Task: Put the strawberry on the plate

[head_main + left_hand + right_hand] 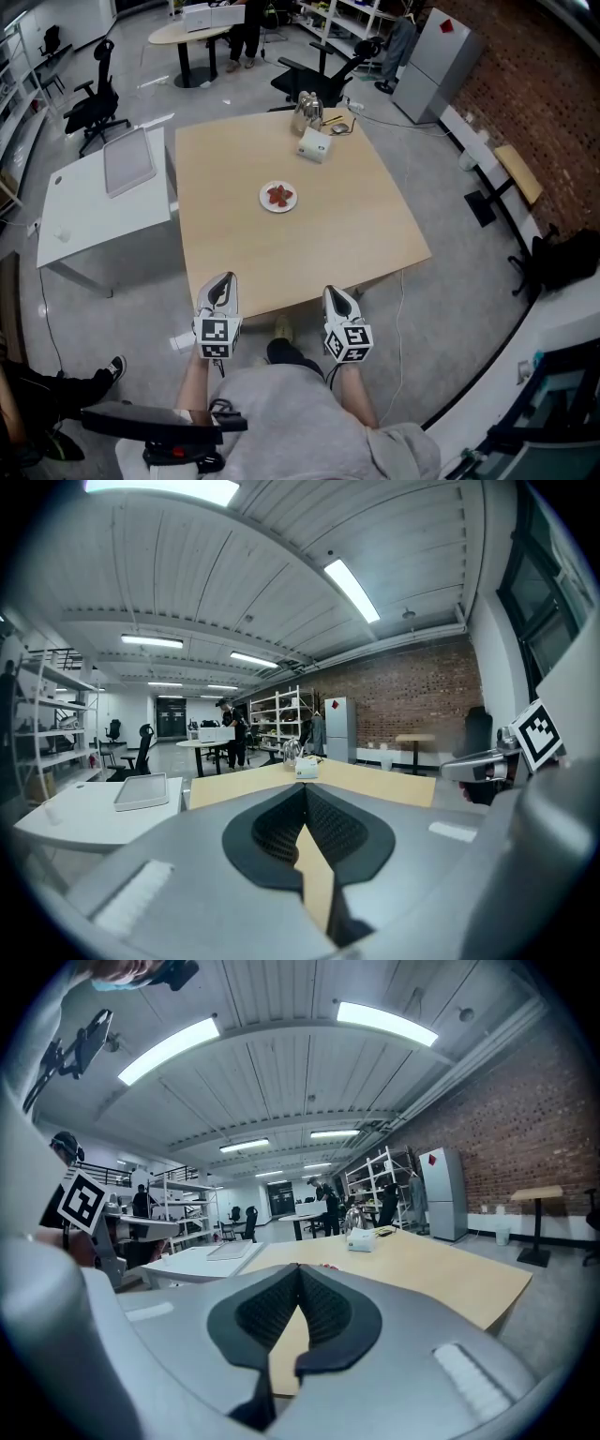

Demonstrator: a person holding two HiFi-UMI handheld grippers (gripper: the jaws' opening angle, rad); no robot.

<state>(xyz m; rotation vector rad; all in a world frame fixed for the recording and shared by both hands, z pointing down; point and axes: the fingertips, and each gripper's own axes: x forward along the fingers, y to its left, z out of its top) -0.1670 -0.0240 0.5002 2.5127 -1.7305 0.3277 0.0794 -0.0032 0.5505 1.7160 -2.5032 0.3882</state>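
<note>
A small white plate (278,198) sits near the middle of the light wooden table (309,244), and red strawberries (279,194) lie on it. My left gripper (222,290) hovers at the table's near edge, left of centre, its jaws shut with nothing between them. My right gripper (337,300) hangs beside it at the same edge, also shut and empty. Both are well short of the plate. In the right gripper view a sliver of the plate (325,1266) peeks over the shut jaws (300,1271). The left gripper view (305,789) hides the plate behind its own jaws.
At the table's far edge stand a white box (315,144) and a glass jug (307,112). A lower white table (103,202) with a grey tray (127,159) adjoins the left side. Office chairs (94,98) and a person (246,33) are farther back.
</note>
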